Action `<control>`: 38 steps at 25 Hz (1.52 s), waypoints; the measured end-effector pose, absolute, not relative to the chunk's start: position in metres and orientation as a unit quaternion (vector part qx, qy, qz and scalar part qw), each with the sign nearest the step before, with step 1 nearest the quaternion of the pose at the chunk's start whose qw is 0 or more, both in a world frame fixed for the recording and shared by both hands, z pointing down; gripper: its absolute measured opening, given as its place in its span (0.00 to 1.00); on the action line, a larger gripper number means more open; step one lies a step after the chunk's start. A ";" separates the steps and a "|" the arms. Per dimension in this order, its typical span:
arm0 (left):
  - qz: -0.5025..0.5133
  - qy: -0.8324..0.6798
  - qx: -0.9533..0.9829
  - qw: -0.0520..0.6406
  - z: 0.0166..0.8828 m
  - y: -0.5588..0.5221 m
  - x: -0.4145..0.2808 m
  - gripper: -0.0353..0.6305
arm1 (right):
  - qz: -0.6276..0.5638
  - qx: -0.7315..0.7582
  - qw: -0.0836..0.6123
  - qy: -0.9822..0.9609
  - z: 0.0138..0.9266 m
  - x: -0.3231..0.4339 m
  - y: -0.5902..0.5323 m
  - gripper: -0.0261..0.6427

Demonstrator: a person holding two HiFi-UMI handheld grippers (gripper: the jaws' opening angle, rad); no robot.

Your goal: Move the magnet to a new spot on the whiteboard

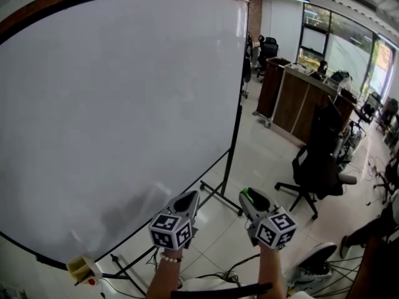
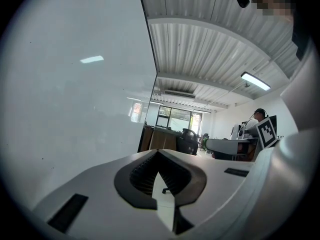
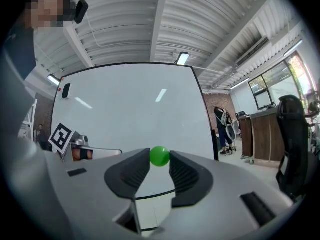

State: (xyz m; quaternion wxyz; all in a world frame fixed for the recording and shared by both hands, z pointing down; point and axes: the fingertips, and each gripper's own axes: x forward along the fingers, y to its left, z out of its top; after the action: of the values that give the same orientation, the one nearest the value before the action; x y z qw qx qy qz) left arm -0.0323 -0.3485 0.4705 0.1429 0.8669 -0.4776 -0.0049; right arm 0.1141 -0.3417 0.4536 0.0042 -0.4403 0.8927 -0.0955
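Beside the whiteboard, upward-pointing right hand-held gripper pinches green magnet; left hand-held gripper pressed together.

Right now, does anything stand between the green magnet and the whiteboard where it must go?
Nothing visible does. The right gripper holds the magnet at its jaw tips, and only open air lies between it and the whiteboard.

Green magnet; white whiteboard, black-edged; grey left gripper and right gripper, with black-and-white square markers.
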 end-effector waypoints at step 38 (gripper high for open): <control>-0.024 -0.557 0.819 0.135 0.463 -0.339 -0.113 0.04 | 0.086 -0.325 0.017 0.942 0.272 -0.009 -0.443 0.24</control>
State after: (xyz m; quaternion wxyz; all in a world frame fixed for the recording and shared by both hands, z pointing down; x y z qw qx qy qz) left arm -0.1126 -0.3390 0.4626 0.1350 0.8189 -0.5573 -0.0244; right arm -0.0094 -0.4434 0.2720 0.0171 -0.3251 0.9416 0.0857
